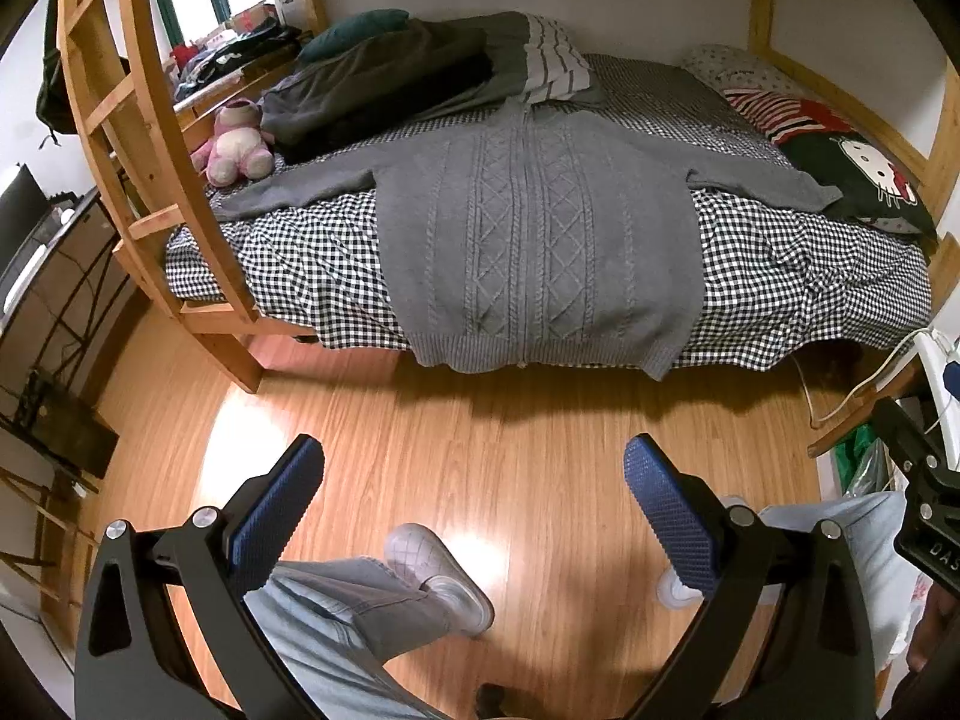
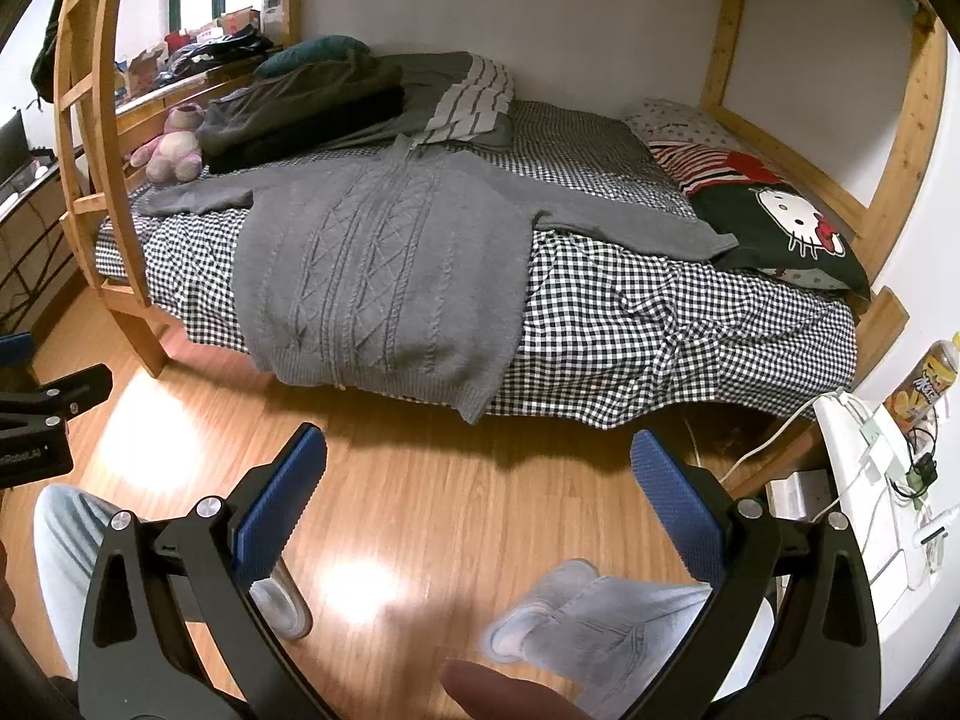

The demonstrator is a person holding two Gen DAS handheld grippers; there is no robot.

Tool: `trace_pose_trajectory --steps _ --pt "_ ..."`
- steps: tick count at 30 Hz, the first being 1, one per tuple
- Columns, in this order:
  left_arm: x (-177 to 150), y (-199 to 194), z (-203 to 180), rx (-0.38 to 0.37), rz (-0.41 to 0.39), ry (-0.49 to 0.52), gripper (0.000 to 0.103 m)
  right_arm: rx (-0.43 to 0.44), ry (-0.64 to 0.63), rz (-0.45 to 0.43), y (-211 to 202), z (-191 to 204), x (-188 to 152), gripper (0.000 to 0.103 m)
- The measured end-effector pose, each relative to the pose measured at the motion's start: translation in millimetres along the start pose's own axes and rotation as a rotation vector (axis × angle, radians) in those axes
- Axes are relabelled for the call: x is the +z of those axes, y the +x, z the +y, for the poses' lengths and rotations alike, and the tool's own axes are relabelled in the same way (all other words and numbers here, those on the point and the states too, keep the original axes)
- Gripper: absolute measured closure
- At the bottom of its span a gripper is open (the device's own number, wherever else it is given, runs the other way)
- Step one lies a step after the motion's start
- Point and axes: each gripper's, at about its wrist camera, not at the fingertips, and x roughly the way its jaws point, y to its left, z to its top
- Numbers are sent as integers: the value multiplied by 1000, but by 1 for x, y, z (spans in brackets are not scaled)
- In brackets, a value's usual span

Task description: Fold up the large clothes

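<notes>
Above the floor, both grippers hang open, empty.

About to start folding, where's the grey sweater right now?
The grey sweater lies spread flat across the checkered bed, centre of both views, hem over the near edge.

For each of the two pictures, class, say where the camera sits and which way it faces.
Left wrist: on the left gripper, above the wooden floor, facing the bed; open blue fingers, legs and shoes show.
Right wrist: on the right gripper, further right, facing the same bed; open fingers, legs and a fingertip show.
Shared: the grey cardigan spread flat, the pink plush toy, the cat pillow.
</notes>
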Motion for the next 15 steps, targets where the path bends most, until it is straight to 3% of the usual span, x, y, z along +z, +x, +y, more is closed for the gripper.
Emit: trace_pose_trajectory --steps 15 --pt "2 7 3 2 17 -16 4 21 6 5 6 2 -2 3"
